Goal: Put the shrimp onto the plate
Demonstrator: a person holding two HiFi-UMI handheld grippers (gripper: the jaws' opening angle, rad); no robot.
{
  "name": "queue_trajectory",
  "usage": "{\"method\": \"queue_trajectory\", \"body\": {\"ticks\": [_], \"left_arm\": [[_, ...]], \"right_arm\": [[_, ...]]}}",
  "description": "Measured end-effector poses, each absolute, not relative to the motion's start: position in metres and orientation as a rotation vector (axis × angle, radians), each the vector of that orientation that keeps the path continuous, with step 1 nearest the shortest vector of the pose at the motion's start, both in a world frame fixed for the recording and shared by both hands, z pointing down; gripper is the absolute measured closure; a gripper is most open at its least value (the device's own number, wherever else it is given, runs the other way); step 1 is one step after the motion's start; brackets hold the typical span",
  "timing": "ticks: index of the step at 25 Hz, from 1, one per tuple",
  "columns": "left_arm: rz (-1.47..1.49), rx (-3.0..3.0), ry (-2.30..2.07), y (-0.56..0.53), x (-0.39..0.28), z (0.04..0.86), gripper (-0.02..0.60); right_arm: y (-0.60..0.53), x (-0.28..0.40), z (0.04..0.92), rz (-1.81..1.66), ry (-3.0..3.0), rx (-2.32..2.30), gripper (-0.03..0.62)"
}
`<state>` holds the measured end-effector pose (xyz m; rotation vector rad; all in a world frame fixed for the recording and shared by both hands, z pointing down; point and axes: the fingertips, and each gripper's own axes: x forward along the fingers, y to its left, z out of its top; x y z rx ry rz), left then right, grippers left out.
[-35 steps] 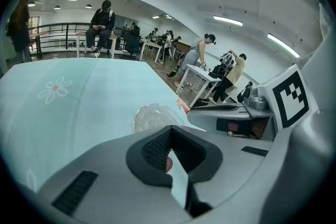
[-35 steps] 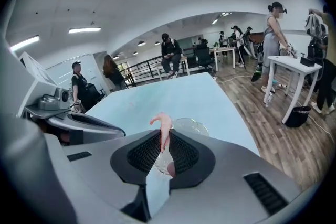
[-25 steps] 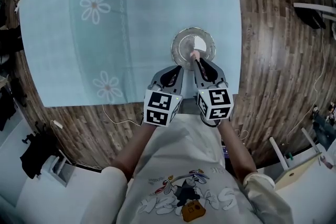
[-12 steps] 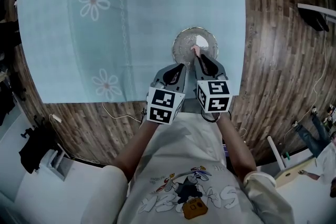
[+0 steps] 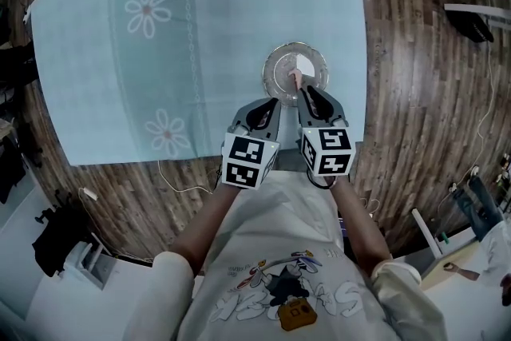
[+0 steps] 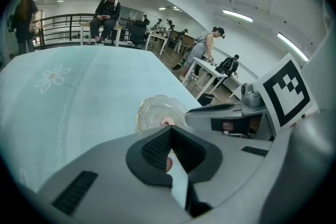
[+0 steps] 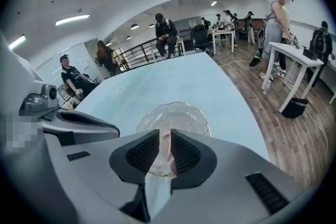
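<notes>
A clear glass plate [image 5: 312, 65] sits on the light blue tablecloth near the table's front right corner. My right gripper [image 5: 299, 87] is shut on a pink shrimp [image 5: 295, 77], which it holds over the near half of the plate. In the right gripper view the shrimp [image 7: 167, 143] shows between the jaws with the plate [image 7: 181, 112] just below and ahead. My left gripper [image 5: 274, 101] rests beside the right one at the plate's near left rim, shut with nothing in it. Past its closed jaws, the left gripper view shows the plate [image 6: 156, 109] and the shrimp [image 6: 167, 122].
The blue tablecloth [image 5: 200, 36] with daisy prints covers the table, whose near edge [image 5: 200, 154] lies just under the grippers. Wooden floor [image 5: 423, 116] surrounds it, with a thin cable [image 5: 180, 181] near the front. People, desks and a railing fill the room beyond.
The right gripper with the shrimp has edged slightly forward over the plate. The left gripper stays beside it, still shut.
</notes>
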<state>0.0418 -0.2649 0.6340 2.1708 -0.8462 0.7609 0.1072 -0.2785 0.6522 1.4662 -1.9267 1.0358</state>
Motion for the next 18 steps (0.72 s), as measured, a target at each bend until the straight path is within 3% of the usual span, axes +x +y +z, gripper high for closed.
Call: {"method": "queue_trajectory", "body": {"ticks": [18], "left_arm": [[0.574, 2.376, -0.860, -0.231, 0.017, 0.538, 0.574]], "right_arm": [[-0.233, 0.086, 0.551, 0.837, -2.026, 1.649, 0.528]]}}
